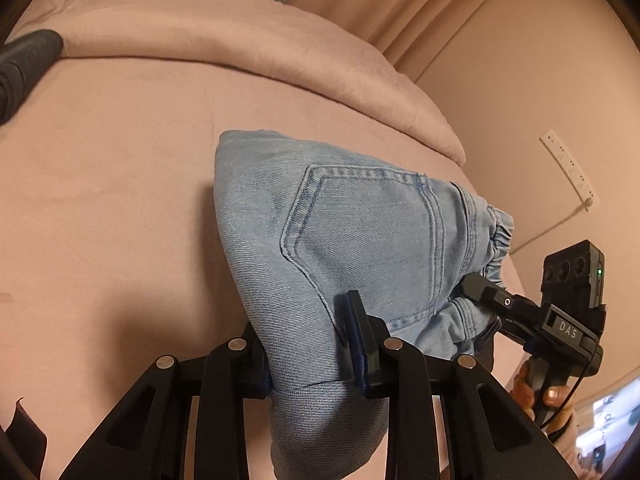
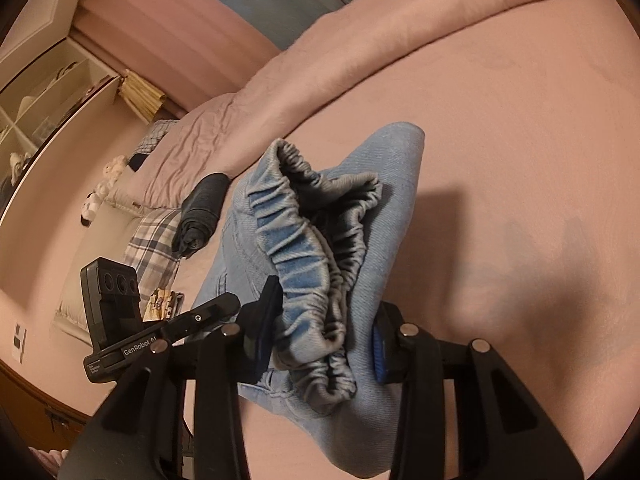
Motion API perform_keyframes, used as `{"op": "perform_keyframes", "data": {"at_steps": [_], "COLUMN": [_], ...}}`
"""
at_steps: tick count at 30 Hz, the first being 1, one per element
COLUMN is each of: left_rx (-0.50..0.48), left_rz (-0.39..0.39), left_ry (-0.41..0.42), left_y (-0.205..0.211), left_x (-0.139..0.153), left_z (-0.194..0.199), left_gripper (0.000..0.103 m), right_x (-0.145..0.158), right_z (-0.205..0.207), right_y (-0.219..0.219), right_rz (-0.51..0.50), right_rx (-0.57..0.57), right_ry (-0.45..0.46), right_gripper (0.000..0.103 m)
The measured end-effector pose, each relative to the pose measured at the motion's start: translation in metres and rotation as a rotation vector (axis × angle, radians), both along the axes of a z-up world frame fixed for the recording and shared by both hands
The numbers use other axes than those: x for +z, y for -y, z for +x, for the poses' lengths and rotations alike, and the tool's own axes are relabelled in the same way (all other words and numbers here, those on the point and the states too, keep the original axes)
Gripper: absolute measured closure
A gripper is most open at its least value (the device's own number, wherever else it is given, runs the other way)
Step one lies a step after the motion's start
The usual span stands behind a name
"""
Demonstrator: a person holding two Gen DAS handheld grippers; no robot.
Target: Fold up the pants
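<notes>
Pink bed sheet [image 1: 120, 208] below; light blue denim pants [image 1: 360, 232] bunched at 6 o'clock, soft, floppy. My left gripper [image 1: 316, 344] clamps thick fold, right gripper [image 2: 320, 336] pinches elastic waistband [image 2: 304, 248]; I'd grip seams.

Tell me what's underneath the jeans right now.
The pink bed sheet lies beneath the light blue jeans, which the left gripper and right gripper hold bunched. Whatever sits directly below the denim is covered; only sheet shows around it.

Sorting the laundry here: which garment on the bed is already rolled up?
The dark grey garment lying near the pink duvet; the light blue jeans are bunched, clamped in both tongs.
</notes>
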State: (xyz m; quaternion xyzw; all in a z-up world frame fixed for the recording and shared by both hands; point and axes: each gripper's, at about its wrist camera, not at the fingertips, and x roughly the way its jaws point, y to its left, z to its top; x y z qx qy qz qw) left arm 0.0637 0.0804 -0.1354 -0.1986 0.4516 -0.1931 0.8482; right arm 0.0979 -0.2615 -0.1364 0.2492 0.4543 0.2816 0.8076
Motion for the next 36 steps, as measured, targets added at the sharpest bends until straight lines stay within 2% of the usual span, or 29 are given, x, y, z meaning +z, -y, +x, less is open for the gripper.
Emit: {"op": "perform_keyframes", "data": {"at_steps": [14, 22, 25, 30, 36], "left_rx": [0.069, 0.132, 0.163, 0.201, 0.221], "left_rz": [-0.002, 0.005, 0.009, 0.036, 0.051], "left_ry": [0.053, 0.063, 0.060, 0.055, 0.041], "left_y": [-0.046, -0.084, -0.107, -0.128, -0.148], "left_x": [0.017, 0.016, 0.011, 0.008, -0.002], "left_z": [-0.034, -0.029, -0.010, 0.035, 0.071], "left_gripper": [0.075, 0.075, 0.075, 0.075, 0.075], "right_x": [0.022, 0.024, 0.023, 0.021, 0.011], "right_z": [-0.007, 0.013, 0.032, 0.074, 0.117], "right_y": [-0.042, -0.086, -0.107, -0.147, -0.180], "right_rz": [0.007, -0.009, -0.018, -0.030, -0.034], "right_rx": [0.093, 0.161, 0.180, 0.217, 0.232], "right_ry": [0.050, 0.064, 0.074, 0.102, 0.109], "right_gripper": [0.064, 0.064, 0.064, 0.064, 0.064]}}
